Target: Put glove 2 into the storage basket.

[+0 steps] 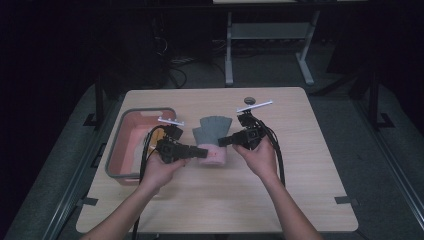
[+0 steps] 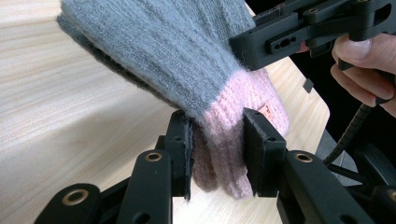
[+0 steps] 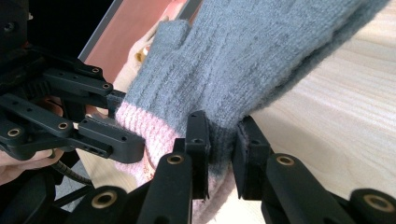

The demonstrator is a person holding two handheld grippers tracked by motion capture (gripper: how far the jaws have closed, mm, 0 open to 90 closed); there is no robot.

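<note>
Looking down from the high view, you hold one glove (image 1: 212, 137) between your two grippers near the middle of the table (image 1: 300, 165). Your left gripper (image 1: 202, 153) comes in from the left and clamps the pink cuff (image 1: 216, 156); your right gripper (image 1: 223, 141) comes in from the right and pinches the same end from the opposite side. The glove's long axis runs away from you, grey fingers at the far end, cuff toward you. Both hands sit about equally close, so the cuff lies between the two sets of jaws. One pink bin (image 1: 131, 145) stands just left of your left hand, and one small round object (image 1: 249, 100) lies near the far edge.

In the left gripper view, your jaws stand narrow and closed on the pink cuff (image 2: 224, 135), pads pressing the knit from either side. The grey body (image 2: 163, 51) rises away from the jaws and droops over the table, and the right gripper (image 2: 247, 49) reaches in from the upper right at the cuff line.

In the right gripper view, your jaws stand narrow too, holding the glove (image 3: 252, 60) where grey meets pink. The left gripper (image 3: 122, 122) bites the cuff (image 3: 140, 128) just beside yours, and the bin (image 3: 135, 37) shows beyond it. Any coming move likely turns on this shared grip: both grippers on one edge, the bin on the left gripper's side.
</note>
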